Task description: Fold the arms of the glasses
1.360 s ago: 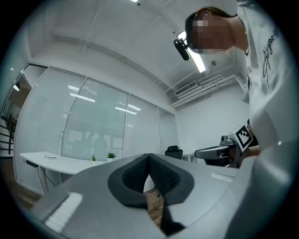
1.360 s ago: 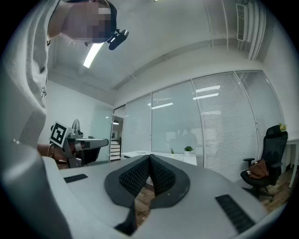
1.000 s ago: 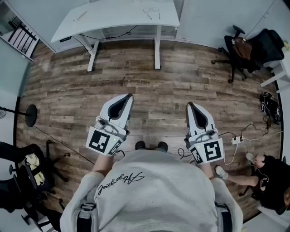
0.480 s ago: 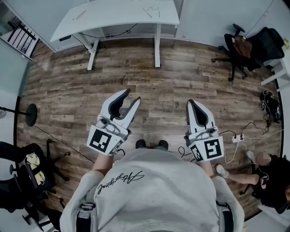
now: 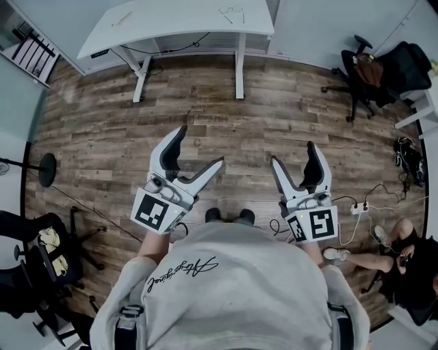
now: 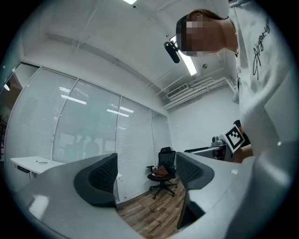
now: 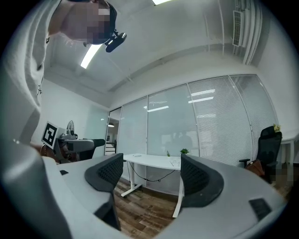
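You have nothing in either tool: your left gripper [image 5: 200, 145] and your right gripper [image 5: 293, 152] have just been opening and now stand spread about as wide as they go, with only air between the jaws. The glasses [image 5: 231, 11] lie on the white desk [image 5: 171, 24], toward its right end and back from its near edge. You hold both grippers well short of that desk, with a stretch of plank floor [image 5: 205, 102] between. The likely trouble starts at the desk. The frame looks thin, wiry and light, and the desk top looks smooth and hard. A push from one jaw alone would probably skate the glasses across the top toward an edge, so steady the front with one gripper before the other swings an arm in. The jaws are broad, blunt wedges of pale plastic, bulky beside such fine arms. A grip that lands on a lens or across a hinge could smear, bend or spring the frame, so take each arm near its tip and close gently. Folding the arms in the wrong order may leave the second one sitting proud. The dark pads [image 6: 103, 176] look rubbery, with a fine cross-hatched grain. That should hold thin wire well, but it may also drag the wire as you let go. From here I cannot tell whether the arms are spread or which way the frame faces on the desk, so check that before you reach.
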